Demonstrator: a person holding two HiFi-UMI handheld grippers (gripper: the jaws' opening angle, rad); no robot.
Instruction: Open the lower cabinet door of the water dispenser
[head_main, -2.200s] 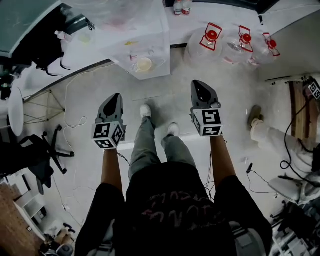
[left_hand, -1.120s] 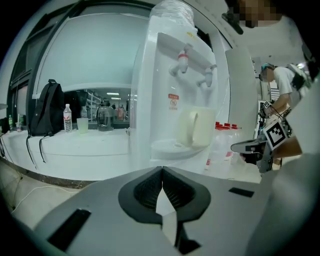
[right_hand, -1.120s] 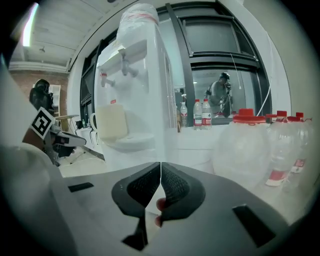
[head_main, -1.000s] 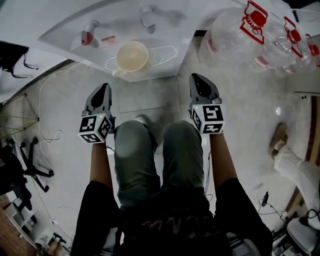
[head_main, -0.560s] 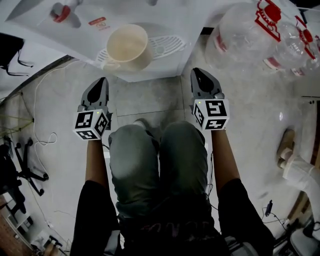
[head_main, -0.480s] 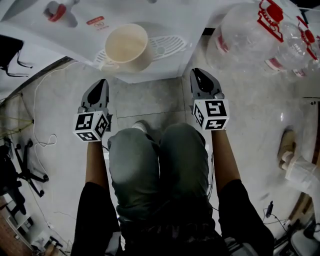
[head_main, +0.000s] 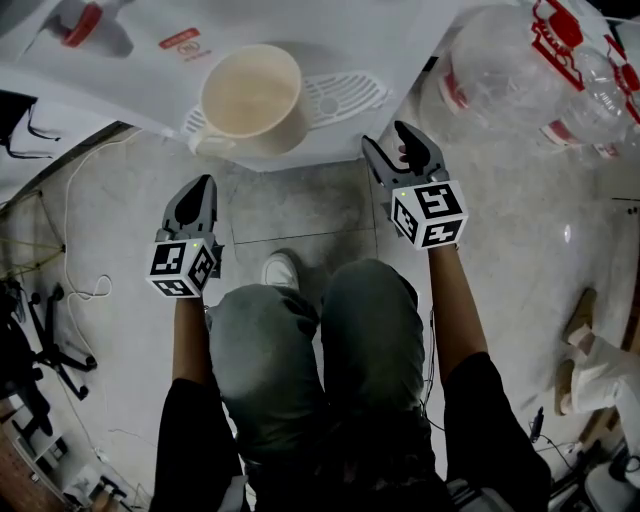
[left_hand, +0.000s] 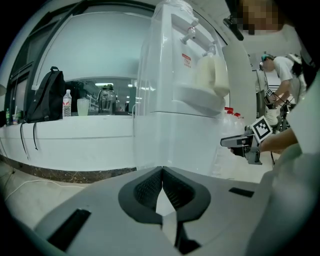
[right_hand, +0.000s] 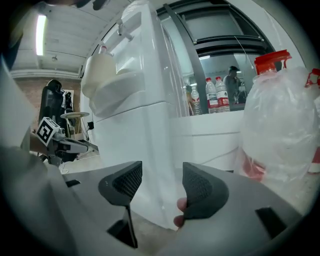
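Note:
The white water dispenser (head_main: 300, 40) stands right in front of me, a cream cup (head_main: 250, 98) on its drip tray (head_main: 345, 97). Its lower cabinet door (left_hand: 182, 142) is the plain white front below the tray, also in the right gripper view (right_hand: 132, 145); it looks closed. My left gripper (head_main: 204, 183) is shut and empty, off the cabinet's left side. My right gripper (head_main: 392, 142) is near the cabinet's right corner. Its jaws are opening, and only the cabinet's edge shows beyond the gap (right_hand: 159, 182), untouched.
Large empty water bottles (head_main: 520, 70) with red caps lie on the floor to the right (right_hand: 280, 120). A counter with a black backpack (left_hand: 45, 95) runs behind on the left. Cables (head_main: 80, 290) trail on the floor; another person (head_main: 600, 365) is at the right edge.
Both grippers have sunk lower and the dispenser looms closer in the head view. The right gripper's jaws, together before, now stand apart. The left gripper stays shut.

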